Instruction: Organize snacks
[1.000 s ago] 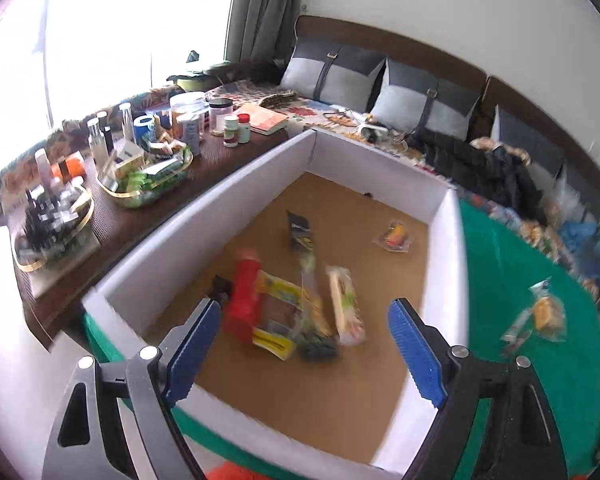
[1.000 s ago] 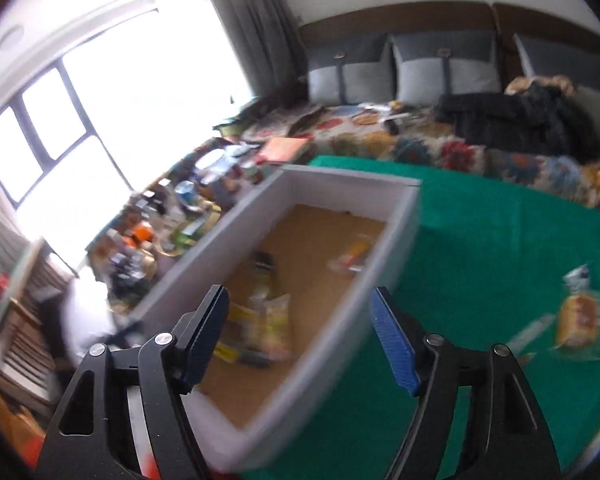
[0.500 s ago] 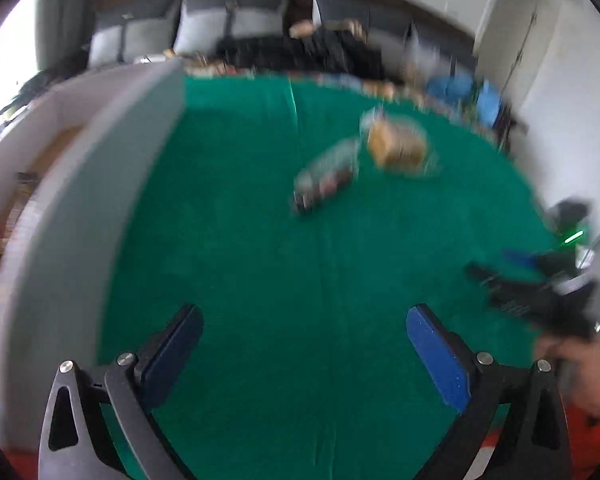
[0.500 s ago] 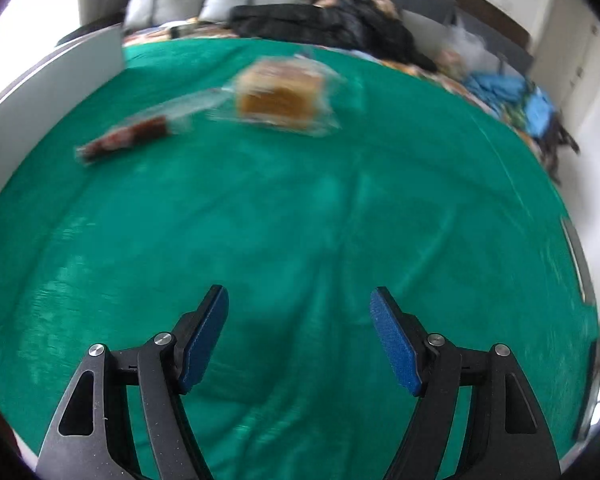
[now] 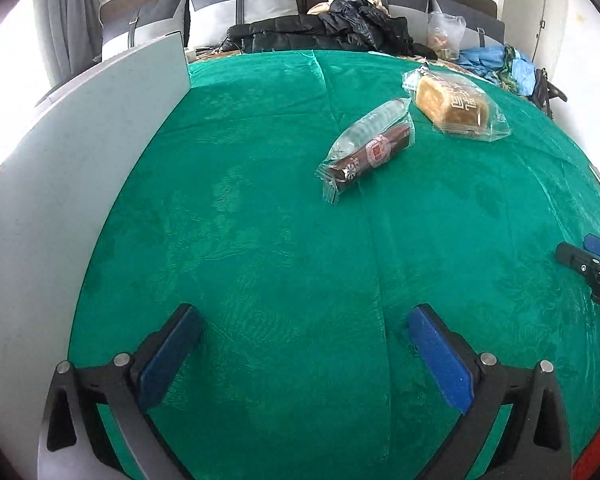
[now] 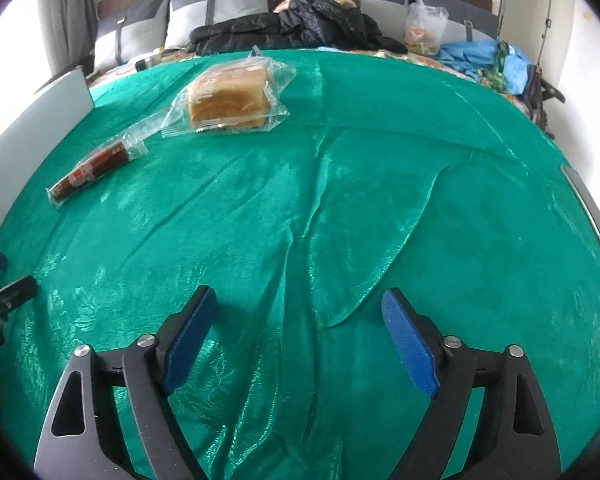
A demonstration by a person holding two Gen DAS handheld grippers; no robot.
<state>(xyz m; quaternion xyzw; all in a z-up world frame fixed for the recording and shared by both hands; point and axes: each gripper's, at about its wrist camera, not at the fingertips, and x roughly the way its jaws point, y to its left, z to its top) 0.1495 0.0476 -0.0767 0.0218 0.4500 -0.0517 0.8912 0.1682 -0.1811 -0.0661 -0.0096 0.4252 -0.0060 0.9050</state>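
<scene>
Above green cloth (image 5: 284, 240): left gripper (image 5: 300, 344) fingers spread wide, empty. Right gripper (image 6: 296, 332) fingers spread wide, empty. Well ahead on cloth: dark snack stick (image 5: 366, 150), bread packet (image 5: 454, 106) just beside. White box wall (image 5: 60, 168) at left.

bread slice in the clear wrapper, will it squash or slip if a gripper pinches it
The bread slice looks soft and thick, so a firm pinch would probably dent it. Its glossy loose wrapper may slide between the pads. It lies flat on the green cloth, so it is unlikely to roll.
</scene>
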